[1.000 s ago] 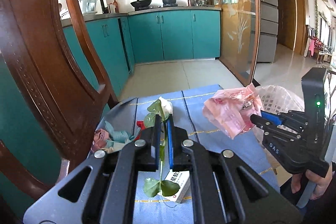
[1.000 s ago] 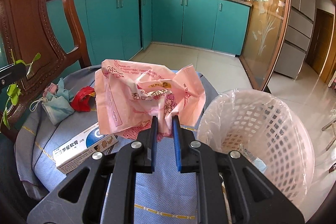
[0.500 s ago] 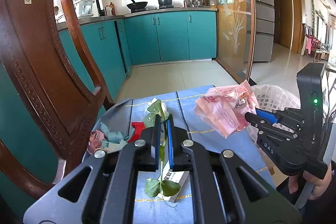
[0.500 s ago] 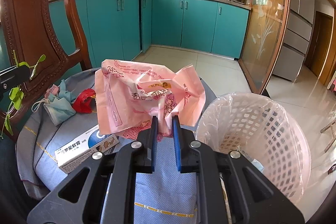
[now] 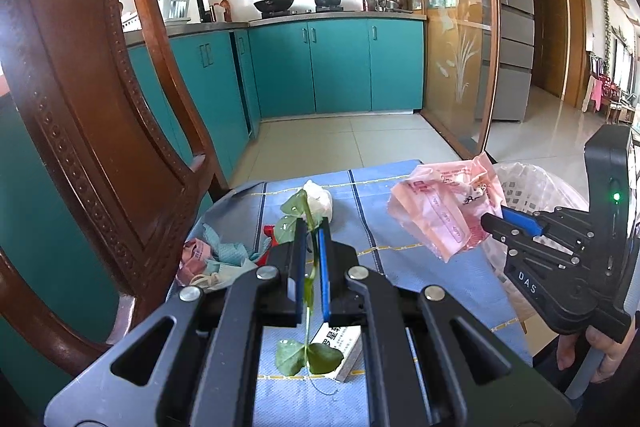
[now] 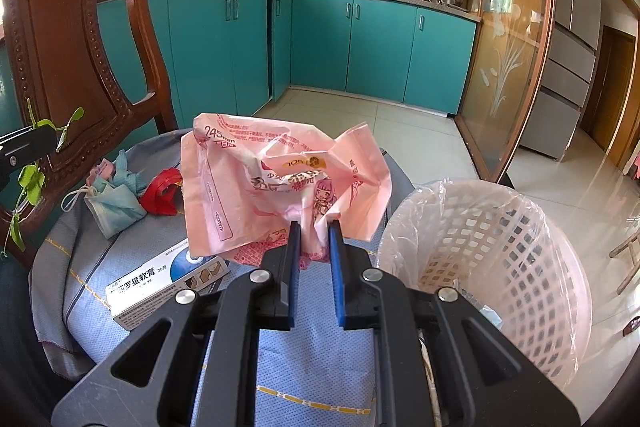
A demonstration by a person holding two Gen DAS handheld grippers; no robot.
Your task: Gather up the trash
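Left tool (image 5: 311, 227) pinches leafy stem (image 5: 307, 311) lengthwise (leaves both ends).

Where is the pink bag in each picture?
Left wrist view: the pink bag is at the right, held up by the right gripper.
Right wrist view: the bag fills the middle, just above the gripper.
Shared landmark: the white basket beside it.

The basket (image 6: 492, 251) stands just beside the worktop's (image 6: 312, 371) right edge, its mouth open upward with nothing over it. The chair back (image 5: 92, 115) walls off the left edge. Face masks (image 6: 114, 203), a red scrap (image 6: 162, 191) and a box (image 6: 160, 283) crowd the left side; the near middle and right strip of the worktop lie bare.
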